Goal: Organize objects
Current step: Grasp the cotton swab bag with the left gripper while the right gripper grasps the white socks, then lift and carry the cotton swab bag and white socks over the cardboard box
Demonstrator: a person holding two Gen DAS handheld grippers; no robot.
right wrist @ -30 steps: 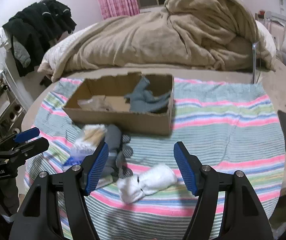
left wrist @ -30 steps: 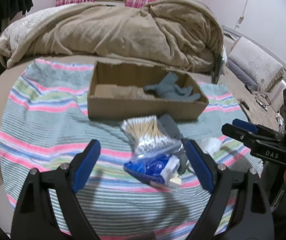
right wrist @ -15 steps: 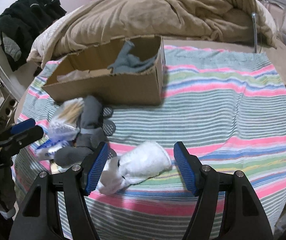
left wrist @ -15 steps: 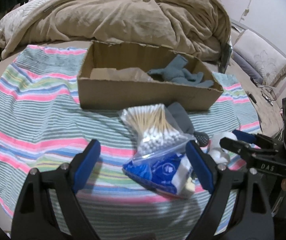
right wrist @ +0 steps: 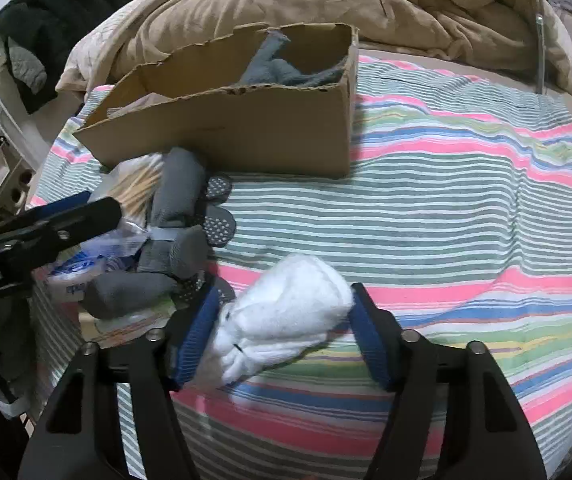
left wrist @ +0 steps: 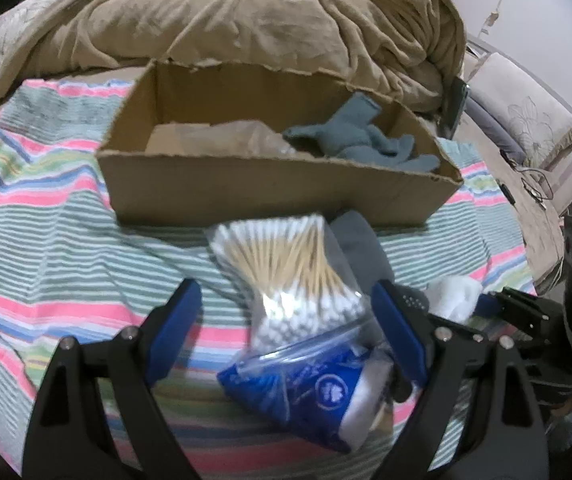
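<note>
Just in front of the cardboard box [right wrist: 245,120], toward us on the striped blanket [right wrist: 466,208], lies a rolled white sock [right wrist: 286,312], the thing we judge we are about to lift. Our right claw [right wrist: 281,336] straddles it; its jaws have just been closing, and the blue pads sit at the sock's two sides, the left one touching, though we cannot tell whether they squeeze it yet. To grip well, we should finish closing on the thick middle of the roll, catching none of the blanket beneath.

Left of the sock, also before the box, sits a heap: grey socks [right wrist: 173,216], a clear bag of cotton swabs [left wrist: 290,276] and a blue packet [left wrist: 306,388]. Our left claw [left wrist: 286,332] hangs over the swabs and packet with jaws wide, holding nothing. It should close around the bag's bulk, not its loose edge.

Inside the box rest a grey-blue glove [left wrist: 362,140] and some crumpled clear plastic [left wrist: 229,136]. Behind the box, a tan duvet [left wrist: 225,16] is piled on the bed.
</note>
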